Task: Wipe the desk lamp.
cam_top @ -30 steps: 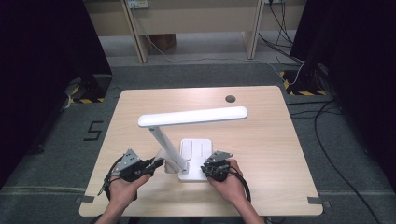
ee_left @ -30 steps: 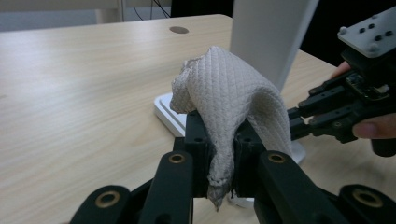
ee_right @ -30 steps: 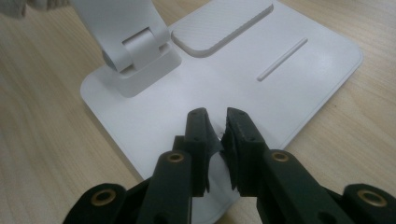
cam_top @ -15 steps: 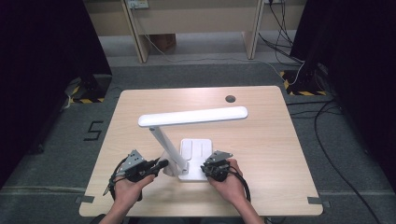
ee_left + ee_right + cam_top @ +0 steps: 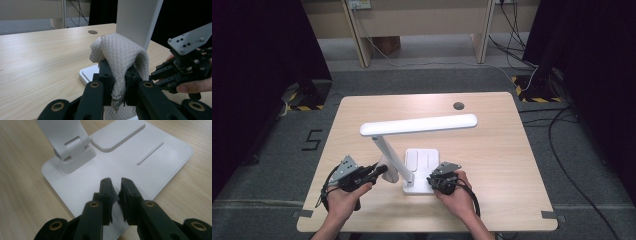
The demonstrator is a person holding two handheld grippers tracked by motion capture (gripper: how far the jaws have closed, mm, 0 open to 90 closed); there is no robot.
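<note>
A round dark grommet (image 5: 458, 105) sits in the worktop (image 5: 512, 165) toward 12 o'clock, cables (image 5: 562, 150) trailing on the floor at 3 o'clock.

Overhead wide view, two close views of lamp base (image 5: 120, 167)

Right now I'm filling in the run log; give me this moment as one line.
left gripper: shut on cloth | right gripper: nearly closed over lamp base, holds nothing | lamp arm: beside cloth

Lab — black curtains (image 5: 257, 55), floor cables (image 5: 562, 150), hazard tape (image 5: 532, 97).
</note>
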